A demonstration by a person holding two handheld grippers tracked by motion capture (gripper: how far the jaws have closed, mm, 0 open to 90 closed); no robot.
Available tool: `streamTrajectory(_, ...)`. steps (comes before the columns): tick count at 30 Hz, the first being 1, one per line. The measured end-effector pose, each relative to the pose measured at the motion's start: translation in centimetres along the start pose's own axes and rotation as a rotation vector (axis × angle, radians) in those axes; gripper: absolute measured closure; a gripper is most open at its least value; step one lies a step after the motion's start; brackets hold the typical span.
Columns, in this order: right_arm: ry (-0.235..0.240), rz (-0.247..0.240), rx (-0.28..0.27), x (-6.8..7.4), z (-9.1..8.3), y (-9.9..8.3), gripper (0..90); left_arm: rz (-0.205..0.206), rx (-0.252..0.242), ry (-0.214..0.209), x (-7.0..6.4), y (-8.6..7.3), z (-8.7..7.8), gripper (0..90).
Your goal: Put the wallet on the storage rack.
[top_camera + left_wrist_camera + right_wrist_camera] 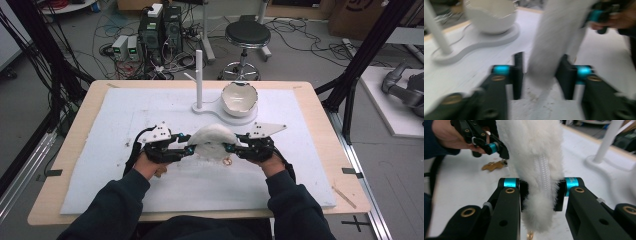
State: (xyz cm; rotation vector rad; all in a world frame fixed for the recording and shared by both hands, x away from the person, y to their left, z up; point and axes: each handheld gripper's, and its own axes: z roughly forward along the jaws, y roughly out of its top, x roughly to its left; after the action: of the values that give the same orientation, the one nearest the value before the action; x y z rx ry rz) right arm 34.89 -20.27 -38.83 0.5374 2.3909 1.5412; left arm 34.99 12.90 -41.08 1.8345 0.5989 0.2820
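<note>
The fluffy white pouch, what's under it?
Under the fluffy white pouch lies the white mat, with a small gold ring peeking out. Anything beneath its middle is covered.

White fluffy zippered pouch [536,157] — off table, seemingly stretched lengthwise.

Both the left gripper [186,149] and the right gripper [541,195] are black with cyan collars behind the jaws, brass-ringed screw holes and grey three-cornered top plates, held by dark navy sleeves [117,202].
</note>
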Motion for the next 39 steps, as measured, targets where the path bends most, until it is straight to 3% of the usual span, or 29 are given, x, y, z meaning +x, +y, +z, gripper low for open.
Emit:
streamTrajectory(4, -0.079, -0.087, -0.007, 0.2, -0.8, 0.8, 75.4, -0.044, -0.018, 0.063, 0.9, -0.2, -1.0, 40.4)
streamTrajectory(10, -0.166, -0.147, 0.012, -0.6, -2.3, 2.2, 75.3, -0.099, -0.051, 0.185, 3.0, -0.6, -3.6, 24.3)
streamTrajectory(16, -0.247, -0.197, 0.020, -2.3, -3.4, 4.9, 75.4, -0.151, -0.078, 0.263, 4.9, -1.4, -5.6, 24.2)
streamTrajectory(24, -0.345, -0.237, 0.041, -6.1, -4.1, 8.3, 75.4, -0.149, -0.070, 0.277, 5.1, -1.6, -5.7, 24.2)
streamTrajectory(28, -0.375, -0.244, 0.087, -8.2, -3.6, 9.4, 75.4, -0.150, -0.063, 0.280, 5.1, -1.6, -5.7, 24.2)
streamTrajectory(32, -0.414, -0.269, 0.119, -10.2, -3.1, 9.7, 75.3, -0.161, -0.069, 0.279, 5.3, -1.7, -5.8, 24.2)
streamTrajectory(36, -0.464, -0.333, 0.146, -11.6, -2.3, 9.8, 75.2, -0.164, -0.069, 0.275, 5.3, -1.7, -5.6, 24.2)
streamTrajectory(39, -0.469, -0.326, 0.148, -12.5, -1.6, 9.6, 75.2, -0.164, -0.064, 0.273, 5.2, -1.7, -5.6, 24.3)
